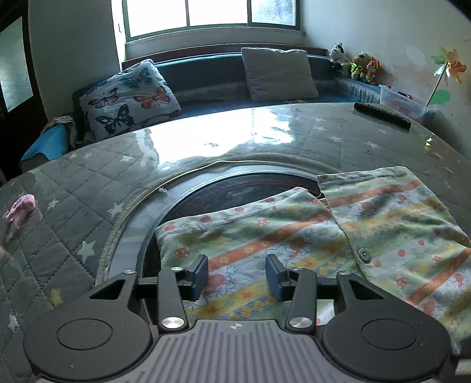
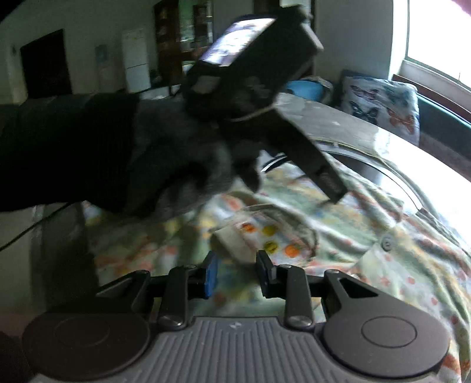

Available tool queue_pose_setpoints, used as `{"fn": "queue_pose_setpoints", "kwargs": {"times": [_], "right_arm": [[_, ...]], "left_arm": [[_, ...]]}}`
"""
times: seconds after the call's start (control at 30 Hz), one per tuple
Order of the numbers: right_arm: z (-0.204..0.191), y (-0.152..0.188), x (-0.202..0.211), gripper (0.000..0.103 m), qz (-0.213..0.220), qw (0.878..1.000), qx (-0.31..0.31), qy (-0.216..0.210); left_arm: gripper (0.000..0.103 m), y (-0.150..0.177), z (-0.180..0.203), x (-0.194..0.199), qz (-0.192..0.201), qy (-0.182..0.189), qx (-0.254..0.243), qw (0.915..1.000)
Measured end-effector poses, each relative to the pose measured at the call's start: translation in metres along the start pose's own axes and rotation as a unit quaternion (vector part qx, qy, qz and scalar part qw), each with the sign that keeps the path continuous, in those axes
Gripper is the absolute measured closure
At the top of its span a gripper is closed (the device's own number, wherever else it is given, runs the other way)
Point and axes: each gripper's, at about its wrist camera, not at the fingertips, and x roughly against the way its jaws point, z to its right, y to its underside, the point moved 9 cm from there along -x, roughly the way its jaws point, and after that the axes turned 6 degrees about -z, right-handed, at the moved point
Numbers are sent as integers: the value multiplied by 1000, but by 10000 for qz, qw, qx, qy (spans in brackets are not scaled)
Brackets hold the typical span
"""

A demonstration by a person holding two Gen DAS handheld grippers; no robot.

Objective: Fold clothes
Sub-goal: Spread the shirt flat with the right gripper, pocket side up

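Two grippers work over one patterned garment spread on a round table. Seen from its own camera, the left gripper has its blue-padded jaws standing apart with nothing pinched; the striped, flowered cloth lies flat under the gap, and whether the fingertips touch it cannot be told. A folded sleeve or panel of the garment runs left to a rounded edge just past the left finger, while a second layer with a round snap button overlaps it on the right.

From the right wrist, the right gripper has a narrower gap between its jaws, and they press on nothing. A bunched fold of cloth with orange and yellow dots lies just ahead of its tips. Above it, a gloved hand with a dark sleeve holds the left gripper's body, blurred.

Beneath the garment sits a dark glass turntable, ringed by a grey quilted cover with stars. A small pink item rests on the cover at the far left. Beyond the table are a butterfly pillow, a plain cushion, plush toys and a window.
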Motion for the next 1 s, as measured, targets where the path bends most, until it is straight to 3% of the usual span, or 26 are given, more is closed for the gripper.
{"fn": "queue_pose_setpoints", "kwargs": {"times": [0.17, 0.3, 0.37, 0.53, 0.73, 1.0], "right_arm": [[4, -5, 8, 75, 212, 9994, -261, 78], [6, 0, 3, 71, 69, 9991, -413, 106], [-2, 3, 8, 68, 18, 9995, -323, 45], [-2, 14, 27, 61, 73, 9989, -462, 47], [18, 34, 42, 57, 93, 9945, -987, 346], [7, 46, 54, 55, 43, 9967, -675, 441]], "left_arm": [[48, 4, 3, 7, 32, 4, -19, 10000], [43, 7, 4, 15, 68, -20, 13, 10000], [30, 9, 5, 23, 132, -31, 51, 9999], [18, 19, 8, 42, 299, -92, 89, 9995], [14, 41, 17, 64, 490, -312, -50, 9983], [9, 72, 37, 83, 618, -436, -382, 9964]]}}
